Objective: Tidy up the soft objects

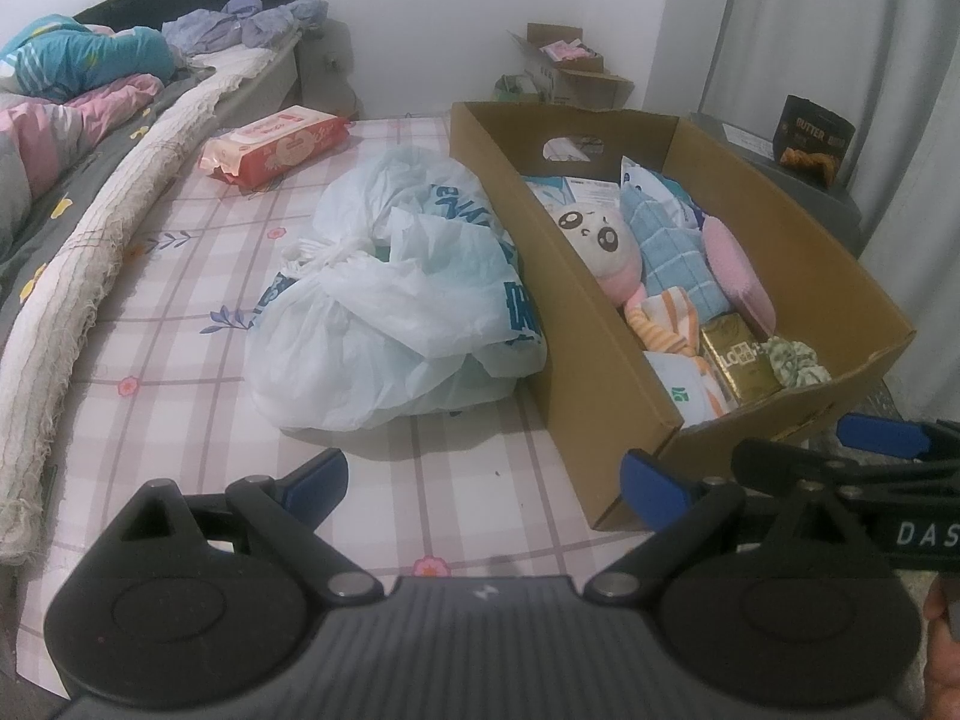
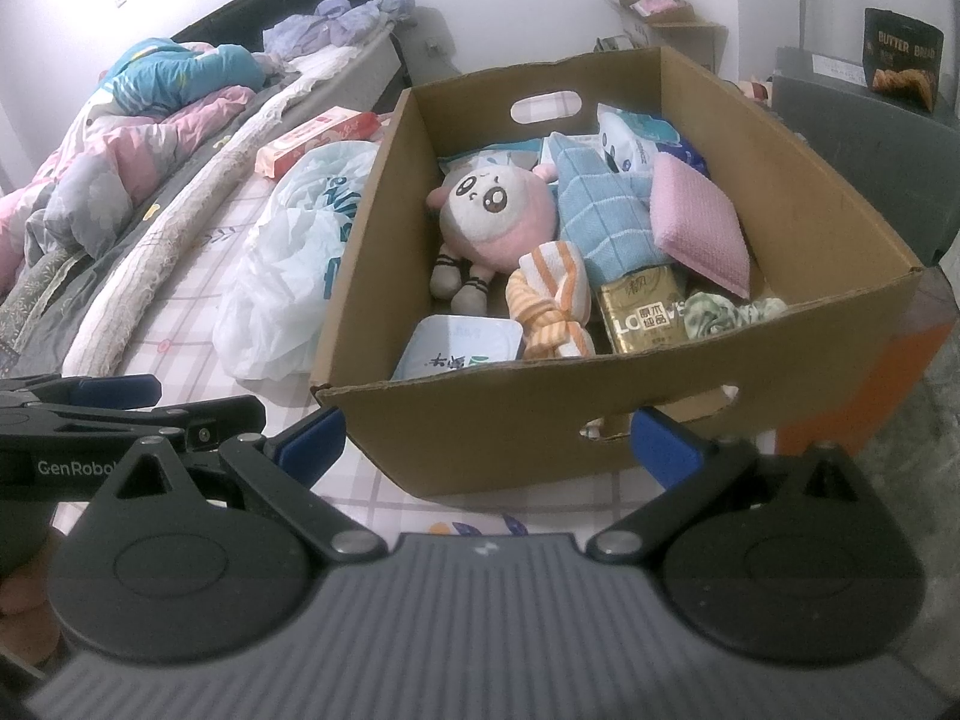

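Observation:
A cardboard box [image 2: 480, 426] [image 1: 606, 348] stands on the checked bed sheet and holds soft things: a pink plush doll [image 2: 492, 210] [image 1: 594, 234], a blue towel [image 2: 606, 222], a pink sponge pad [image 2: 699, 222], an orange striped cloth [image 2: 549, 300], a green scrunchie [image 2: 726, 312] and a gold tissue pack [image 2: 645, 315]. A tied white plastic bag [image 1: 390, 300] [image 2: 288, 276] lies left of the box. My left gripper [image 1: 486, 480] is open and empty, low over the sheet near the box's front corner. My right gripper [image 2: 489, 447] is open and empty before the box's front wall.
A red wipes pack [image 1: 276, 144] lies farther back on the sheet. Rumpled bedding [image 2: 120, 150] and a rolled mat [image 1: 90, 228] fill the left side. Small cartons [image 1: 570, 72] stand by the far wall, and a grey bin with a bread bag [image 2: 900, 60] stands at right.

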A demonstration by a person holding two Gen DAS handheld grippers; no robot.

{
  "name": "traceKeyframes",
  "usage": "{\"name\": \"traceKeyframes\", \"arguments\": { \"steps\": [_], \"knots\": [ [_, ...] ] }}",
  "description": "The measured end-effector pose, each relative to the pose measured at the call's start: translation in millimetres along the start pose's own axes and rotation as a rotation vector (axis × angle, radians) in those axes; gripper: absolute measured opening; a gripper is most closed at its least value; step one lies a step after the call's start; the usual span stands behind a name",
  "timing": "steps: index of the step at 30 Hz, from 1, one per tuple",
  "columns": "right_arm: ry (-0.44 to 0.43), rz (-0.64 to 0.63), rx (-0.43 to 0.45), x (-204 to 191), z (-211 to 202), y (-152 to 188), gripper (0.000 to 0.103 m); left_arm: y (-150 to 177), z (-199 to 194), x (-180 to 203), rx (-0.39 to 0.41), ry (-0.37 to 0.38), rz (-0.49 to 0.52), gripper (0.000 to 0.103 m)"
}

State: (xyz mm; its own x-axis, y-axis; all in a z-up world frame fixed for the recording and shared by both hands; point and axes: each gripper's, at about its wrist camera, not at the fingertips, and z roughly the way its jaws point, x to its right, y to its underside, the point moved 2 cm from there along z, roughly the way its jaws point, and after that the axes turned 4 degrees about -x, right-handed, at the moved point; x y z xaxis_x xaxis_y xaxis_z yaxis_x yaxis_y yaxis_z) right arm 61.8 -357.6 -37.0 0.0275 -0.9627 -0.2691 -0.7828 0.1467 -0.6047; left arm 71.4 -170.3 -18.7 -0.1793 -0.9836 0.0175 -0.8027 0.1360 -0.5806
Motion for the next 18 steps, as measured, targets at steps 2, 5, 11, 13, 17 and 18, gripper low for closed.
{"name": "traceKeyframes", "arguments": {
  "steps": [2,5,11,13,17,18],
  "knots": [
    [0.000,0.001,0.000,0.3,0.0,0.0,0.102,0.3,0.0,0.6,0.000,0.000,0.000,0.098],
    [0.000,0.001,-0.001,0.0,-0.1,0.2,0.102,0.3,0.0,0.6,-0.001,0.000,0.000,0.098],
    [-0.001,0.002,0.000,0.2,0.1,0.3,0.102,0.1,0.3,0.5,-0.001,0.000,0.000,0.098],
    [-0.001,0.002,-0.001,0.5,0.2,0.2,0.102,0.2,0.9,-0.3,-0.002,0.001,0.000,0.098],
    [-0.001,0.001,-0.001,0.9,0.2,0.1,0.102,0.5,0.7,0.8,-0.002,0.001,0.000,0.098],
    [-0.001,0.001,-0.001,0.9,0.2,0.1,0.102,0.3,0.7,0.4,-0.002,0.001,0.000,0.098]
  ]
}}
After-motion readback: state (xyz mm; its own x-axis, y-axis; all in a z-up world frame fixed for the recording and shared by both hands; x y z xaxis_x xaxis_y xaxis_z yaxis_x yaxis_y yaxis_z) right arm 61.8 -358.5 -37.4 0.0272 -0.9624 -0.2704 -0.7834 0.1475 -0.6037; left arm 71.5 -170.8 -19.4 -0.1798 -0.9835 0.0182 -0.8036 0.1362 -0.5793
